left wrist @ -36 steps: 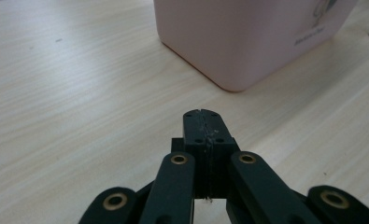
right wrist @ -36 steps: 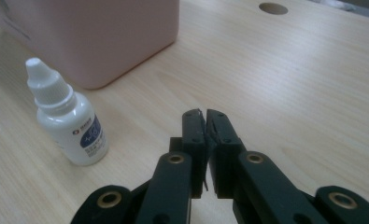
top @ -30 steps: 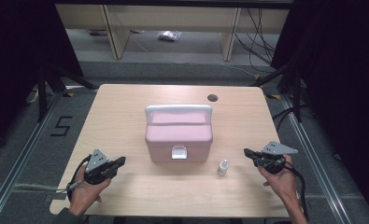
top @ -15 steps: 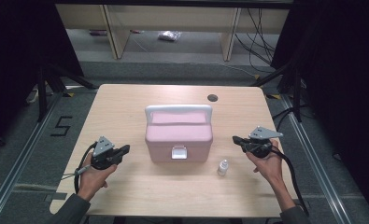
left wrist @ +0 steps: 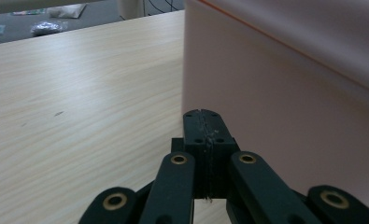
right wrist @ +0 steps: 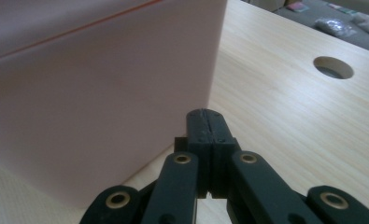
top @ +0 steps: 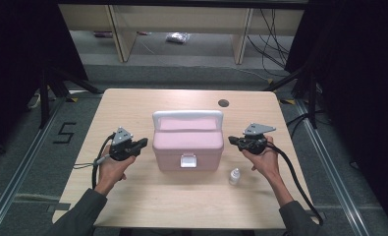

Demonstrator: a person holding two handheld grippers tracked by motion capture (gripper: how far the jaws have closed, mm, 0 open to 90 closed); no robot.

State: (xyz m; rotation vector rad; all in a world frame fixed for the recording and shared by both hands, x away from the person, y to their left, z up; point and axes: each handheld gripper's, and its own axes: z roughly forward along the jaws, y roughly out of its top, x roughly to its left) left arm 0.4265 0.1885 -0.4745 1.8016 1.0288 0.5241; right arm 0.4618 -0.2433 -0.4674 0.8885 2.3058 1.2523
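A pink box (top: 187, 143) with a white handle and a white front latch stands in the middle of the wooden table (top: 132, 105). My left gripper (top: 143, 143) is shut and empty, its tips close to the box's left side wall (left wrist: 285, 102). My right gripper (top: 231, 140) is shut and empty too, tips near the box's right side wall (right wrist: 98, 98). In the left gripper view the jaws (left wrist: 203, 114) press together; the right gripper (right wrist: 204, 113) looks the same in its own view. A small white bottle (top: 235, 176) stands in front of the box, near my right hand.
A round cable hole (top: 223, 103) sits in the table's far right part, also seen as a hole (right wrist: 333, 67) in the right gripper view. Shelving and cables stand on the floor beyond the table. Black cables trail from both grippers toward the near edge.
Both hands have moved forward and inward, from near the table's front corners to either side of the pink box. Both grippers stayed shut.
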